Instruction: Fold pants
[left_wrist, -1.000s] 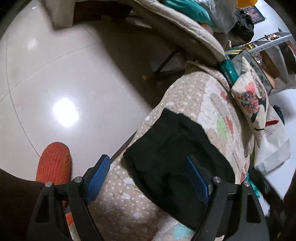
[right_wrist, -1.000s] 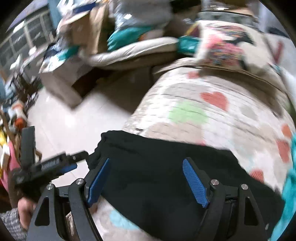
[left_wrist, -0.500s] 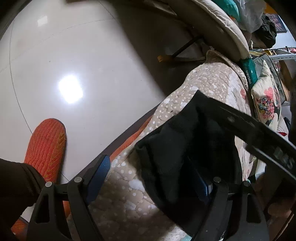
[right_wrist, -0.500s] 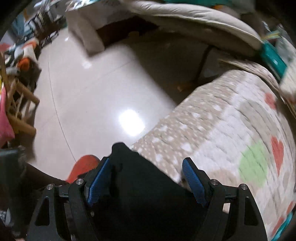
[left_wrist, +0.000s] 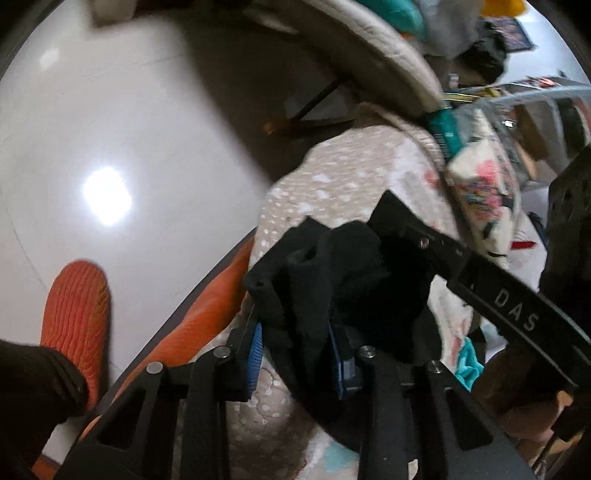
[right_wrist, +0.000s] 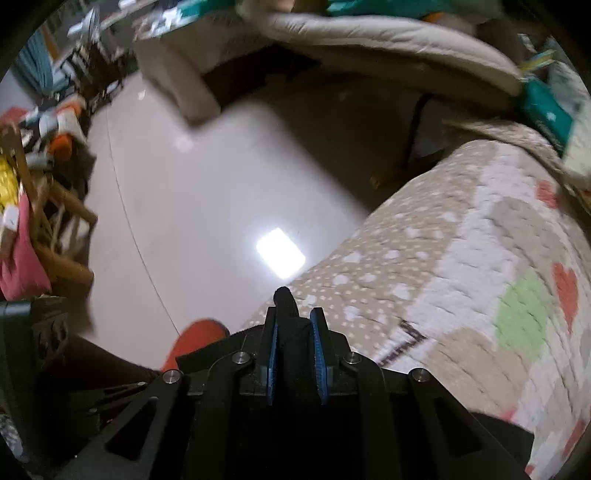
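Both tools are clamped on one bunched edge of the black cloth pants, left tool and right tool close together above the beige heart-patterned quilted bed, likely mid-fold; next, carry that edge across and lay it flat.

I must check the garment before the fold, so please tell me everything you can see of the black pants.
The pants are plain black, soft, matte cloth, bunched into thick folds. They lie on the dotted quilt near its edge. The left gripper has its jaws closed on one bunched fold. The right gripper pinches another part, and a small tip of cloth sticks out beyond its jaws. No waistband, pocket or seam can be made out.
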